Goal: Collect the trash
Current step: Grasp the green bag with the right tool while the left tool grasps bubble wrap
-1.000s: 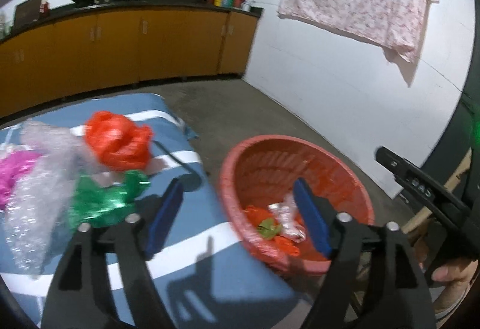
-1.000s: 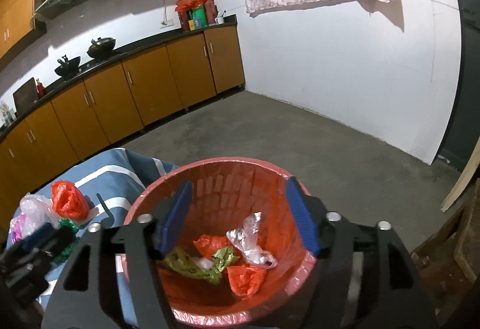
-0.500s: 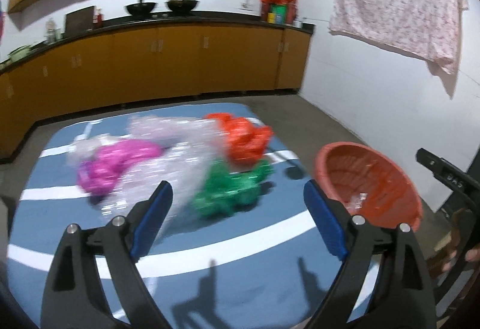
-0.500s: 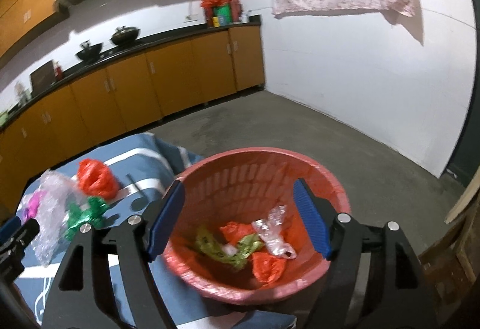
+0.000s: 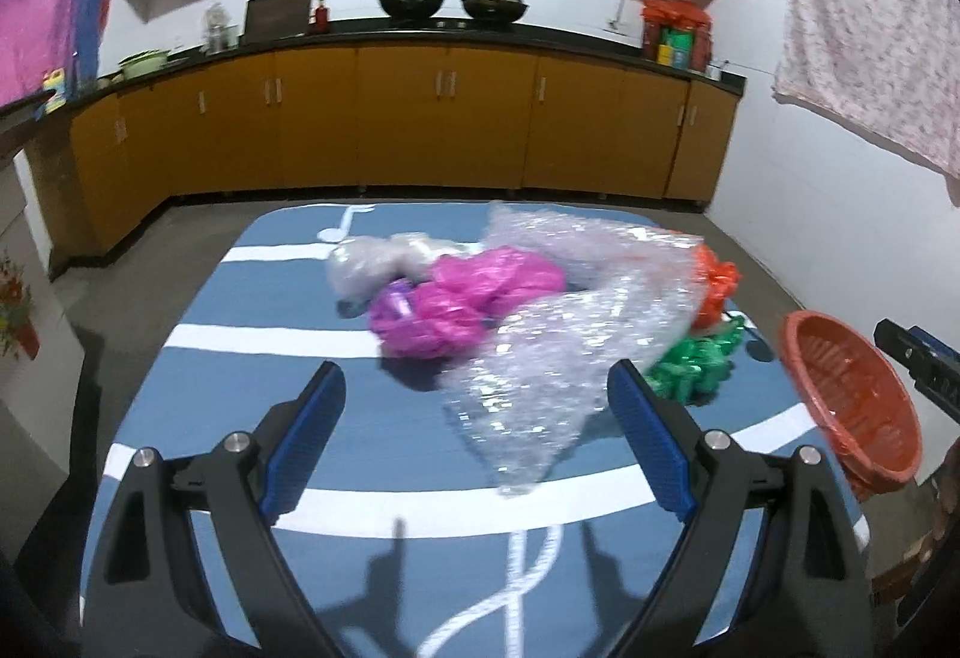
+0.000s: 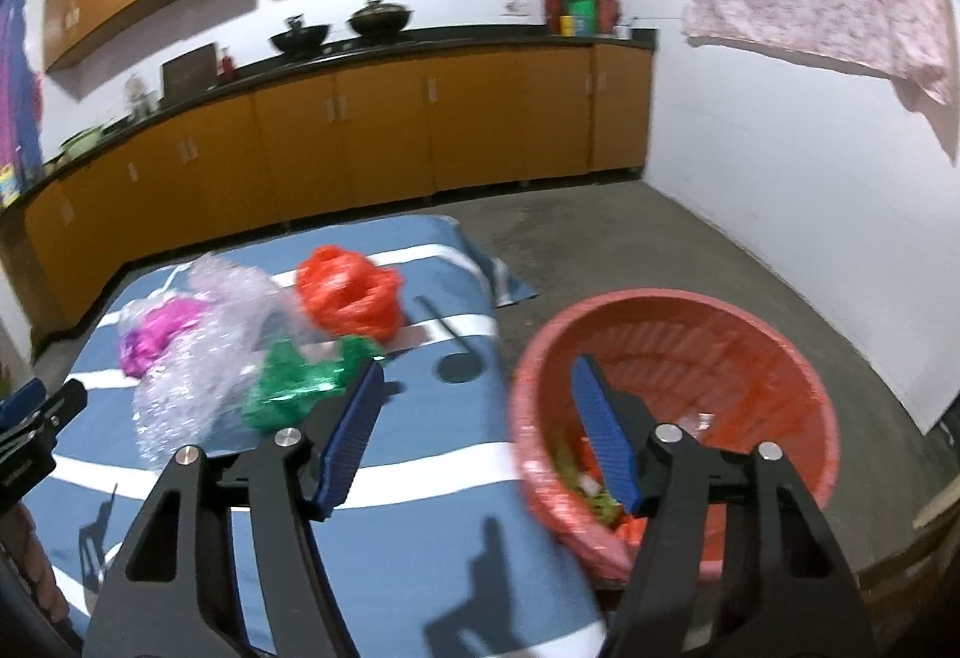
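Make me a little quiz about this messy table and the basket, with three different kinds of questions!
1. True or false: the crumpled pink plastic bag lies inside the round red plastic basket.
2. Which piece lies nearest the left gripper? A) clear bubble wrap sheet B) crumpled orange plastic bag C) shiny green foil wrapper
3. Fill in: the blue tablecloth has ______ stripes.

Key: 1 false, it is on the table. 2 A. 3 white.
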The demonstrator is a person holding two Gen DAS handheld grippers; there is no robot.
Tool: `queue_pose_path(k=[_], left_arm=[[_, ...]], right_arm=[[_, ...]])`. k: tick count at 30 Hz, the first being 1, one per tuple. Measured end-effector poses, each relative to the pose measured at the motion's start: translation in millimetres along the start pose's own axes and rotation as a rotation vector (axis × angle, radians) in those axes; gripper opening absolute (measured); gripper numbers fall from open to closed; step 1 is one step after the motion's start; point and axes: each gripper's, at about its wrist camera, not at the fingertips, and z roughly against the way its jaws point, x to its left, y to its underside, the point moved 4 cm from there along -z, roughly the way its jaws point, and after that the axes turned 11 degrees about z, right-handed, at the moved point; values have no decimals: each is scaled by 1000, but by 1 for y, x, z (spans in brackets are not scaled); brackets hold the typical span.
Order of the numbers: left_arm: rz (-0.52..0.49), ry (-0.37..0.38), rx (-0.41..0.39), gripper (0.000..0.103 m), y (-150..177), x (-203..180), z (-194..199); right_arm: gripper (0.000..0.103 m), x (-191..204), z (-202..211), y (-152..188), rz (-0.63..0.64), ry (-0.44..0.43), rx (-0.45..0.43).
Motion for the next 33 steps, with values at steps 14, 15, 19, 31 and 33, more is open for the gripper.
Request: queue_pose_path(k=[14, 15, 19, 31, 33], left_arm=[[39, -71, -26, 87, -6, 38, 2], [40, -75, -25, 87, -6, 40, 2], [44, -81, -26, 87, -7, 43, 1], [24, -21, -31, 87, -9, 24, -5], [12, -6, -33, 87, -9, 17, -5]], right_arm=[[62, 63, -77, -4, -10, -48, 115], [62, 64, -83, -4, -12, -45, 124], [62, 62, -106, -6, -50, -28, 164], [2, 63, -95, -2, -38, -110, 159], [2, 58, -90, -1, -48, -112, 153]])
